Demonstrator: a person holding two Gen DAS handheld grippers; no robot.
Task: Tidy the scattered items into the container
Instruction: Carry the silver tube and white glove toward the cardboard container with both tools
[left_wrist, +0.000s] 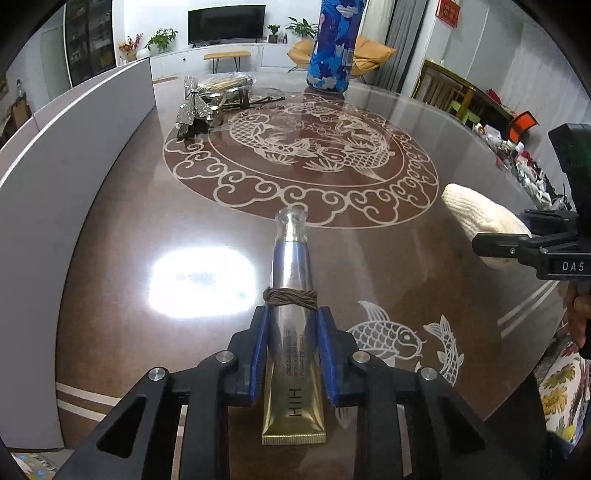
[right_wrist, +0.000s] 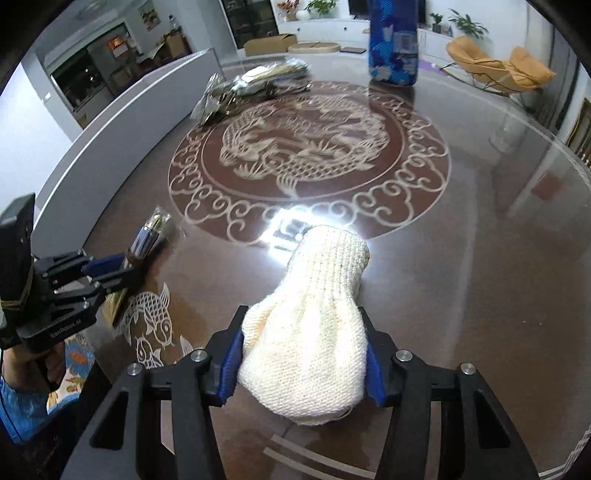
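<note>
Nearest in the left wrist view, the left tool (left_wrist: 291, 354) was clamped on a tube (left_wrist: 291, 306), silver with a gold crimped end and a brown band (left_wrist: 290, 298) wound round its middle; the tube pointed forward above the tabletop (left_wrist: 147, 206). Nearest in the right wrist view, the right tool (right_wrist: 301, 363) was clamped on a cream knit pouch (right_wrist: 310, 332), its blue pads pressed into both sides and the free end reaching forward over the glossy surface. Each tool showed at the edge of the other's view, so the two hung side by side, apart. Farther off, near the far edge of the fish medallion (left_wrist: 301, 155), lay a silvery bundle (left_wrist: 210, 98) of wrapped items, not yet collected. Beyond it stood a tall blue patterned cylinder (left_wrist: 332, 48), probably the container, though its opening was out of view. Judging by this, two items were lifted but not delivered, and the bundle remained.
</note>
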